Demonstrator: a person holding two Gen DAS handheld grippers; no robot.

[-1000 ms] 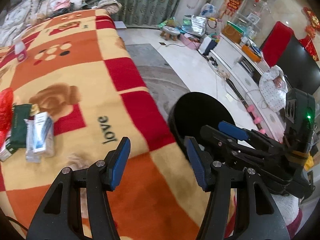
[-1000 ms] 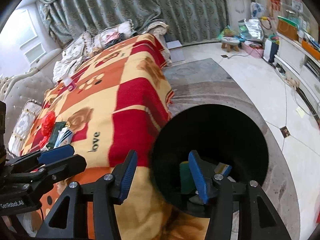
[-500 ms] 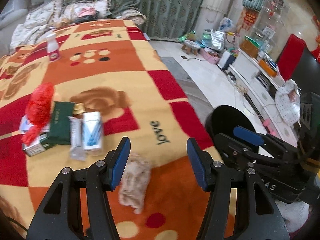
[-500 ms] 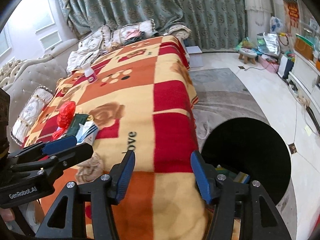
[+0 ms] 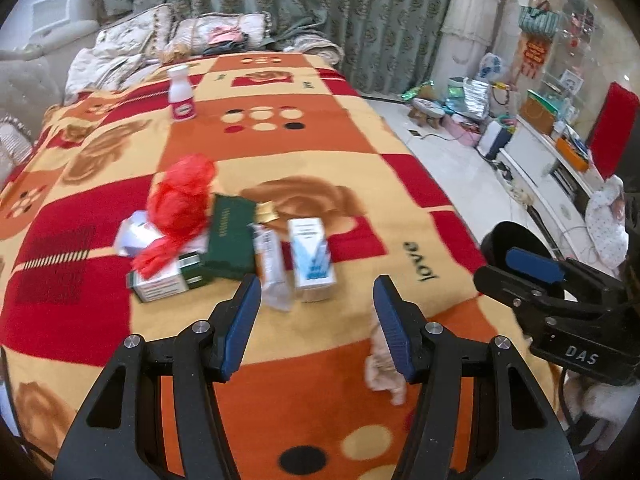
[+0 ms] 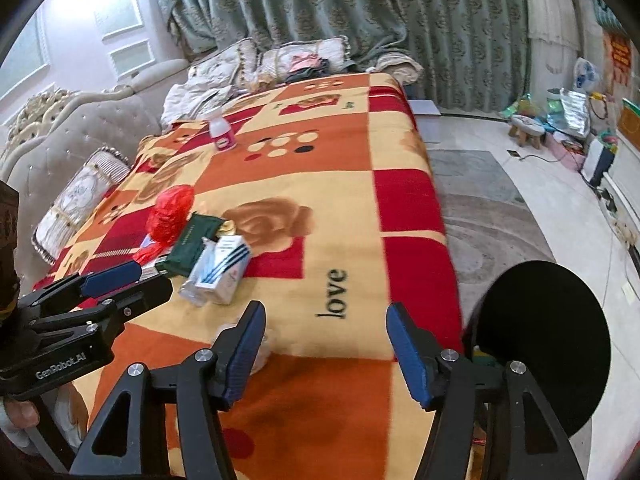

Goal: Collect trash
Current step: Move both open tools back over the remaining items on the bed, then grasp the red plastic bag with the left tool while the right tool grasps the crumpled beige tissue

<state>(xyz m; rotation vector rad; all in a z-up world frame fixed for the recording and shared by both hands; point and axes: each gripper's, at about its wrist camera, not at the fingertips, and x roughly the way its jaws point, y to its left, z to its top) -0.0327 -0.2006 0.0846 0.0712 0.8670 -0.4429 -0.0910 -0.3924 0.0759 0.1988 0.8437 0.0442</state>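
A pile of trash lies on the patterned blanket [image 5: 320,140]: a red plastic bag [image 5: 182,196], a dark green packet [image 5: 232,236], a clear wrapper [image 5: 270,264], a white-blue box [image 5: 312,258] and a white-green box [image 5: 160,280]. A crumpled tissue [image 5: 382,364] lies by my left gripper's right finger. My left gripper [image 5: 316,324] is open and empty just short of the pile. My right gripper [image 6: 326,354] is open and empty over the blanket's edge. The black bin [image 6: 548,340] stands on the floor at the right, with trash inside.
A white bottle [image 5: 181,94] stands far back on the blanket. Cushions and clothes lie at the head end. A grey rug [image 6: 480,200] covers the floor beside the bed. A stool [image 6: 528,130] and bags clutter the far right wall.
Both grippers have swung left, away from the bin and toward the trash pile. The bin has slid to the right edge of both views. Both grippers stay open.
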